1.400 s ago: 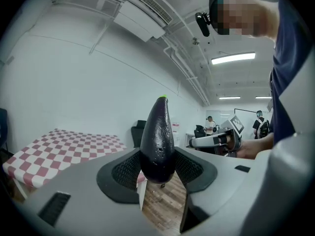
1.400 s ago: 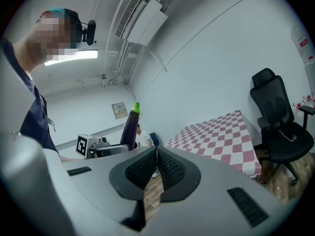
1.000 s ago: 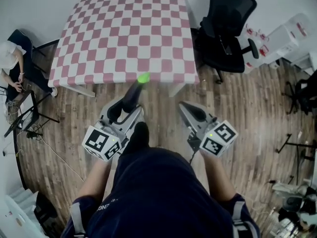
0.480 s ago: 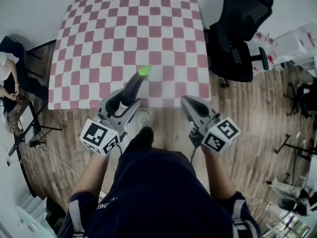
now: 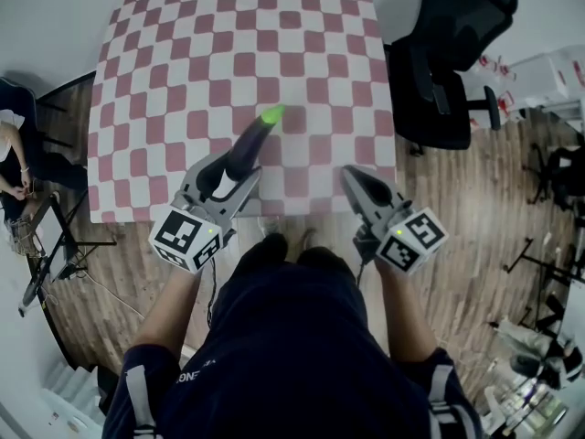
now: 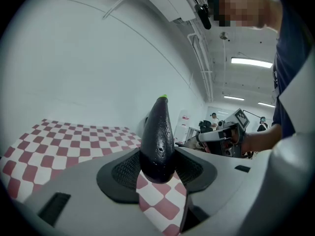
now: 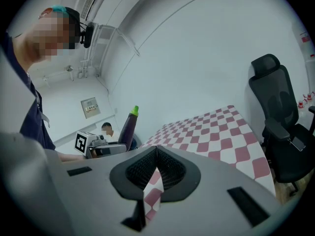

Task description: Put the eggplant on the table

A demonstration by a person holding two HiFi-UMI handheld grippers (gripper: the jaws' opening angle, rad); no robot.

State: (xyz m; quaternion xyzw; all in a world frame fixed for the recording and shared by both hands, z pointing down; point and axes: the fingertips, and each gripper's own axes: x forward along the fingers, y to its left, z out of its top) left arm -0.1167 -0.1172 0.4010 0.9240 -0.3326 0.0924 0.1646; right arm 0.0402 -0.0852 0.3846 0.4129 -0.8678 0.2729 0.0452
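In the head view, the left hand-held gripper [image 5: 239, 174] is clamped on the blunt end of a dark purple, glossy eggplant [image 5: 251, 143]. The eggplant is held over the near part of the pink-and-white checkered tabletop [image 5: 183, 62]. Its long axis runs from near-left to far-right, with the green stem tip pointing away from the person. The right hand-held gripper [image 5: 352, 174] is well apart on the right, over the tabletop's near edge, and a black office chair [image 5: 452, 53] stands right of the tabletop. In the left gripper view, the ribbed black pads [image 6: 125, 171] press both sides of the eggplant [image 6: 157, 141], which rises along the jaws with its green tip uppermost. In the right gripper view, the right hand-held gripper [image 7: 156, 168] has its jaws drawn together on nothing, and the eggplant [image 7: 129, 127] shows to the left, slanting upward.
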